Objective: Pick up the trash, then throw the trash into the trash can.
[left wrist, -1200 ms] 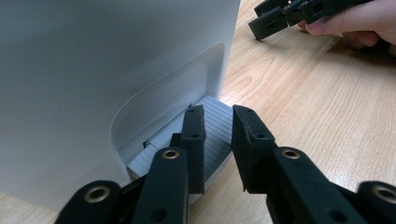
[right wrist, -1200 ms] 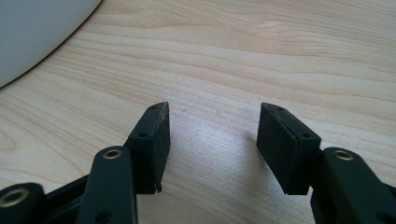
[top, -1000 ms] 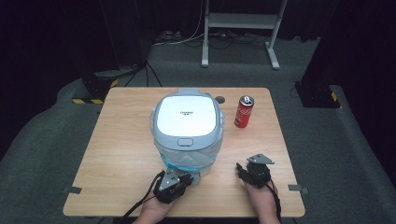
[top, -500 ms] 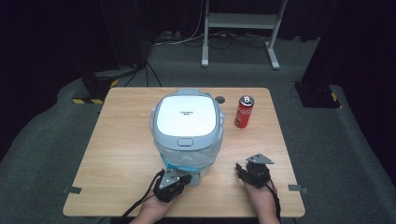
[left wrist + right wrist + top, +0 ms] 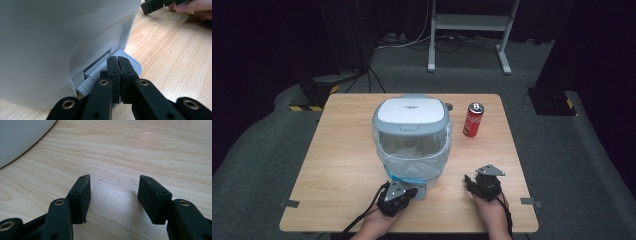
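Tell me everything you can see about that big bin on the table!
The bin stands upright mid-table. It looks like pale grey-blue plastic, with a white-topped lid tipped open at the front, showing a clear liner bag inside. A ribbed foot pedal sticks out at its base, where the shut left gripper presses.

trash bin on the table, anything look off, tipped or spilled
Nothing stands out. The trash bin stands upright, lid raised, liner inside. The soda can stands beside it. The left hand-held gripper is shut at the foot pedal.

A pale blue-grey pedal bin (image 5: 412, 137) stands upright mid-table, its lid raised.
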`<action>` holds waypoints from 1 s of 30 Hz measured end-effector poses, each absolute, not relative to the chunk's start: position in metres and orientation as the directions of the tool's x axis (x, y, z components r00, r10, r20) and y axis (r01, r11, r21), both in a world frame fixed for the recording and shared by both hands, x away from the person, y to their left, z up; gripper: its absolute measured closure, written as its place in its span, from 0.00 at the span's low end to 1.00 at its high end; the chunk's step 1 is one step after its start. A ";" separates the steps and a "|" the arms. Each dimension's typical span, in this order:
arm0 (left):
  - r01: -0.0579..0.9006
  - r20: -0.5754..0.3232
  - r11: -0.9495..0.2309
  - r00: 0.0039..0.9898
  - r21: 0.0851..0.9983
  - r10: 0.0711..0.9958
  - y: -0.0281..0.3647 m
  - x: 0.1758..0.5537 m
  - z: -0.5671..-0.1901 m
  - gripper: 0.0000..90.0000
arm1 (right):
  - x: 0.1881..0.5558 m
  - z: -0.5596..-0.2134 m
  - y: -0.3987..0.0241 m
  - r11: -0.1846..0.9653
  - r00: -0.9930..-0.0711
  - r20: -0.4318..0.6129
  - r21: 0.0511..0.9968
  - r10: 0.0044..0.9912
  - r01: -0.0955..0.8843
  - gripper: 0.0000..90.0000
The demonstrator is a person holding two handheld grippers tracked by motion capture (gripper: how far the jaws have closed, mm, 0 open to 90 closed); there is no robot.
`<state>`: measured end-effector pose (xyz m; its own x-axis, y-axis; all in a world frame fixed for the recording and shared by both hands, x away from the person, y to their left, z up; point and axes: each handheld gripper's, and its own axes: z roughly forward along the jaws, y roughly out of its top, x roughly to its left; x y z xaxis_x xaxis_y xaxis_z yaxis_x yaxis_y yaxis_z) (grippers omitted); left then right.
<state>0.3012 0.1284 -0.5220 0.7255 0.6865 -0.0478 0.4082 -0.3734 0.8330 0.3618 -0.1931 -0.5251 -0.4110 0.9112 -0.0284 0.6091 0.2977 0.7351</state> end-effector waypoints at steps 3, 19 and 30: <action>0.422 -0.050 -0.386 0.725 0.820 0.687 0.128 0.303 -0.522 0.99 | 0.362 -0.525 -0.193 0.298 -0.411 -0.029 0.735 0.911 0.609 0.49; 0.451 -0.061 -0.402 0.722 0.797 0.689 0.125 0.307 -0.522 0.90 | 0.378 -0.506 -0.195 0.270 -0.398 -0.026 0.777 0.917 0.569 0.37; 0.432 -0.040 -0.425 0.737 0.795 0.675 0.123 0.307 -0.522 0.88 | 0.430 -0.479 -0.196 0.240 -0.357 -0.039 0.806 0.933 0.541 0.36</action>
<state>0.3069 0.1232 -0.5222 0.7367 0.6750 -0.0401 0.4325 -0.4248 0.7953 0.4296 -0.1957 -0.4794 -0.3569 0.9333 -0.0390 0.5407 0.2405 0.8061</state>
